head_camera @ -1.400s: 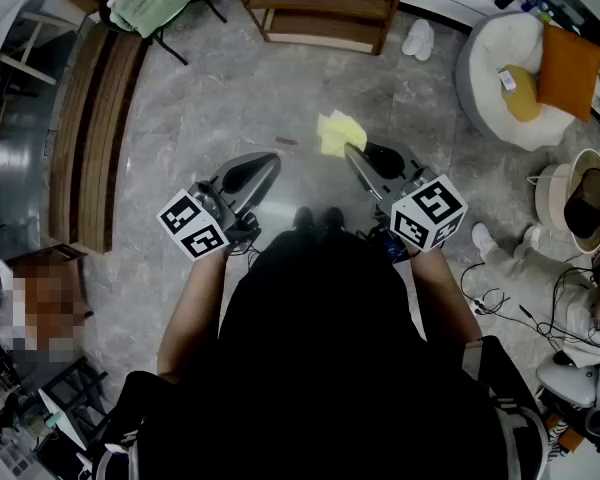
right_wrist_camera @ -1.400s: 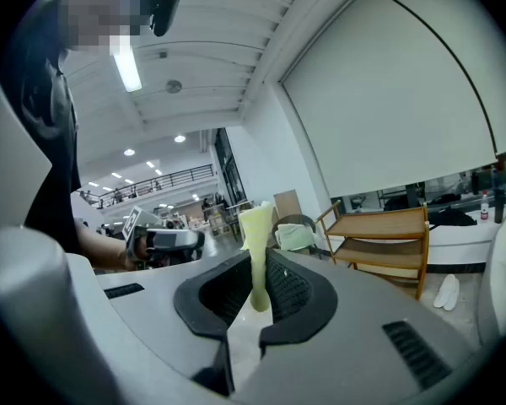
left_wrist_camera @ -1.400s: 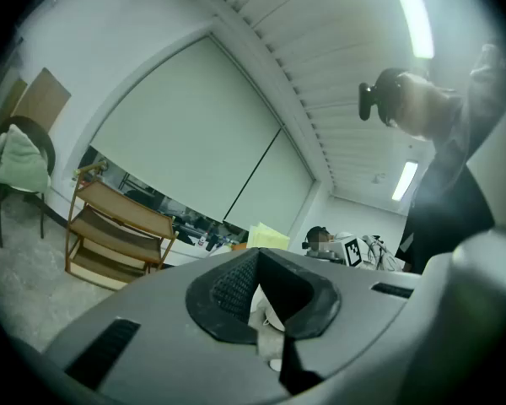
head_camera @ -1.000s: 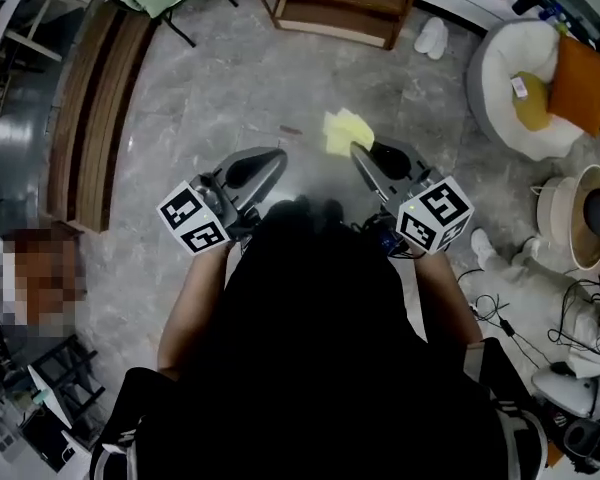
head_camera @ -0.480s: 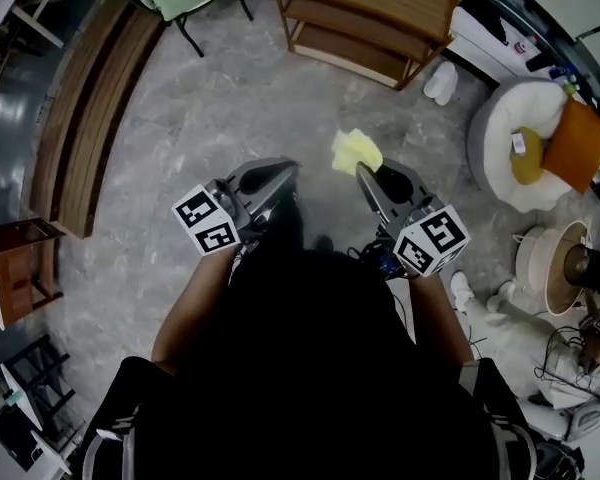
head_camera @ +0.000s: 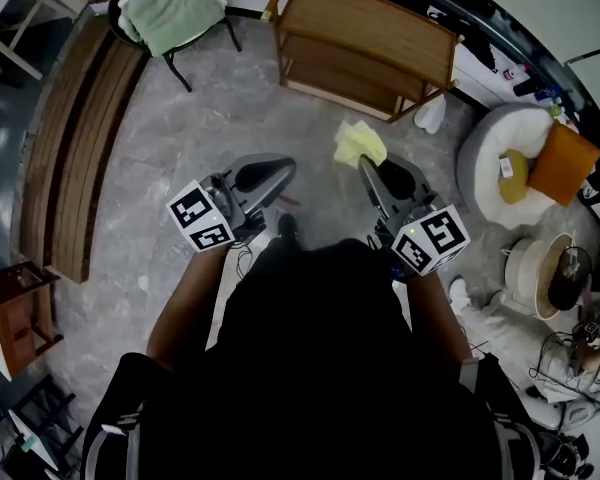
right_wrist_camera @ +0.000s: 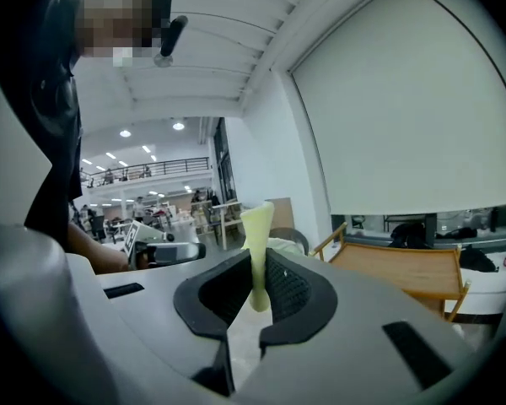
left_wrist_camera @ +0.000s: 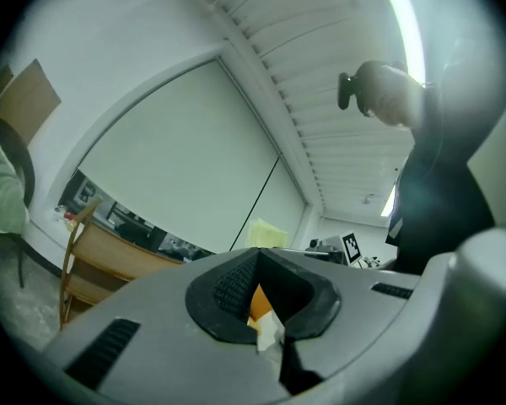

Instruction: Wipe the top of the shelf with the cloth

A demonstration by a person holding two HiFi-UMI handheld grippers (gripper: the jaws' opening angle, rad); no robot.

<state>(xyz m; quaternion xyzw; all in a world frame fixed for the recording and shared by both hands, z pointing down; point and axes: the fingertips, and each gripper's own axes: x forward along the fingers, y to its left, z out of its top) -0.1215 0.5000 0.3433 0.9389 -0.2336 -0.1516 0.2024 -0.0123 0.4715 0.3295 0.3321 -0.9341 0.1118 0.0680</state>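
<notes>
Cloth gripped, shelf ahead

My dark torso [head_camera: 320,368] blocked the lower head view, and I could not identify the orange bit beyond the left tool [left_wrist_camera: 266,310], whose jaws were closed and empty. The wooden shelf [head_camera: 370,30] stood on grey stone floor [head_camera: 210,118]. My right tool [right_wrist_camera: 255,289] pinched the yellow cloth [right_wrist_camera: 256,251], short of the shelf.

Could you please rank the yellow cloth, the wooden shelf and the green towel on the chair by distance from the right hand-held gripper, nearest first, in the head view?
1. Yellow cloth: pinched in the jaws of the right hand-held gripper.
2. Wooden shelf: just ahead.
3. Green towel: far ahead, to the left.
</notes>
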